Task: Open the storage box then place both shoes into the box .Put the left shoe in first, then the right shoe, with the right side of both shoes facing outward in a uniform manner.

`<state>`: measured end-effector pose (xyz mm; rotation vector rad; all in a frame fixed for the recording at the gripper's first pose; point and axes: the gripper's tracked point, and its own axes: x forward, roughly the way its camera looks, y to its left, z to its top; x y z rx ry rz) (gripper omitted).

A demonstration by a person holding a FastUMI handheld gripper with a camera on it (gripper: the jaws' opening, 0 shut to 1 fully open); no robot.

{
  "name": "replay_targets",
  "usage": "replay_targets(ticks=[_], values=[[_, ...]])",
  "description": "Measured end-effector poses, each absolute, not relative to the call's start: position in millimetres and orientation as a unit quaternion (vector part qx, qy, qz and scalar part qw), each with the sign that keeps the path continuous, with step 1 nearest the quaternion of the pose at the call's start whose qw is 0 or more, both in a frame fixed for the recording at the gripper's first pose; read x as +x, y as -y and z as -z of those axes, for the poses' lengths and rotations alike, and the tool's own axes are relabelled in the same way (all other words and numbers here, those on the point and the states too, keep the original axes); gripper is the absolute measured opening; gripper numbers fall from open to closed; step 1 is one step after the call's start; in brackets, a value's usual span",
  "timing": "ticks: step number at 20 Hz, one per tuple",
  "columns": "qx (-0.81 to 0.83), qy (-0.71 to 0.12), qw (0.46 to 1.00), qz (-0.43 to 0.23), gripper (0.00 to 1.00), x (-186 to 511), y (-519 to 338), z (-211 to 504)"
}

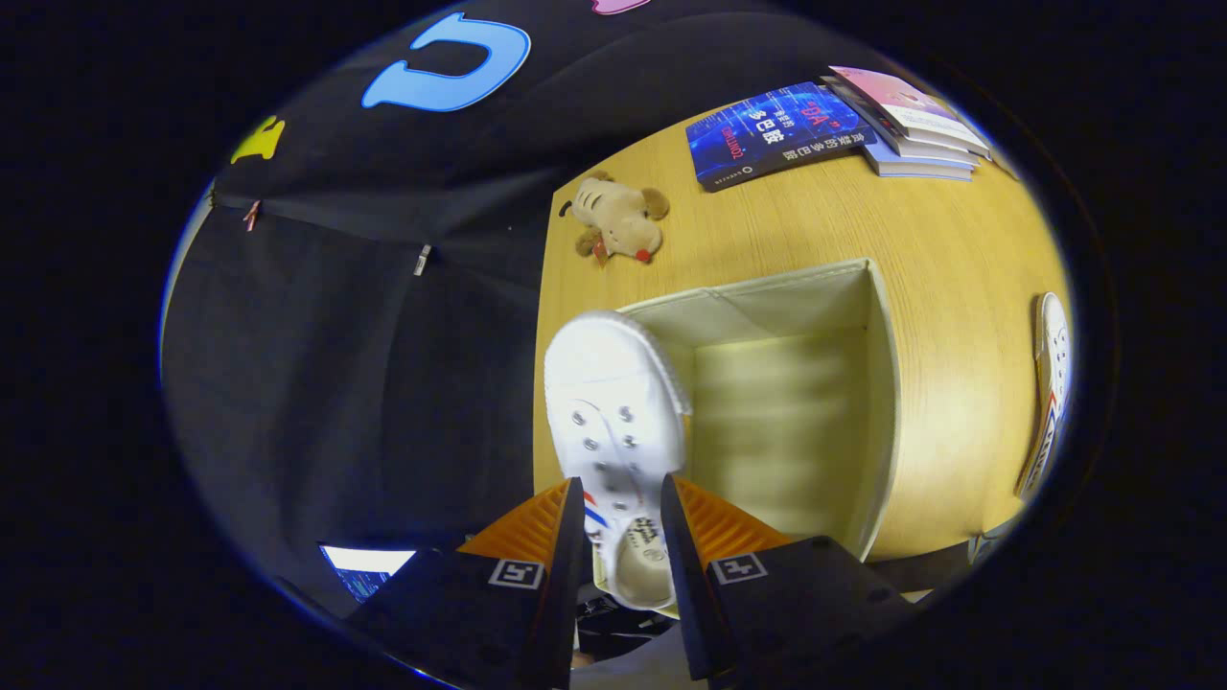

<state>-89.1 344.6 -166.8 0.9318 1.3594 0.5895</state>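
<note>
Step in hand, by my reading: shoe 1 of 2 going into the open fabric storage box (887,383), lid already out of the way. My gripper (621,503) is clamped on a white canvas sneaker (618,402) at its collar, toe pointing away, hanging over the box's left rim. Next: shift right, lower in; second sneaker (1050,383) waits far right on the wooden table (959,240).

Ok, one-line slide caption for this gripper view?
Claw shut on white shoe, held over the open storage box; second shoe waits on table.
</note>
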Motion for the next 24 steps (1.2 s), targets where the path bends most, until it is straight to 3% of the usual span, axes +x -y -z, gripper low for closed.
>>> replay_targets(ticks=[5,8,10,11,12,17,24], values=[[0.417,-0.583,0.644,-0.269,0.6,-86.5,-343.2,159.7],[0.419,-0.575,0.649,-0.271,0.78,-83.3,-336.7,157.9],[0.425,-0.564,0.653,-0.274,0.79,-80.7,-329.8,151.9],[0.429,-0.558,0.655,-0.275,0.83,-79.1,-323.8,148.5],[0.432,-0.55,0.66,-0.274,0.96,-77.1,-314.8,145.0],[0.44,-0.505,0.697,-0.255,0.97,-60.6,-249.8,135.0],[0.396,-0.507,0.75,-0.153,0.97,-63.8,-112.1,189.8]])
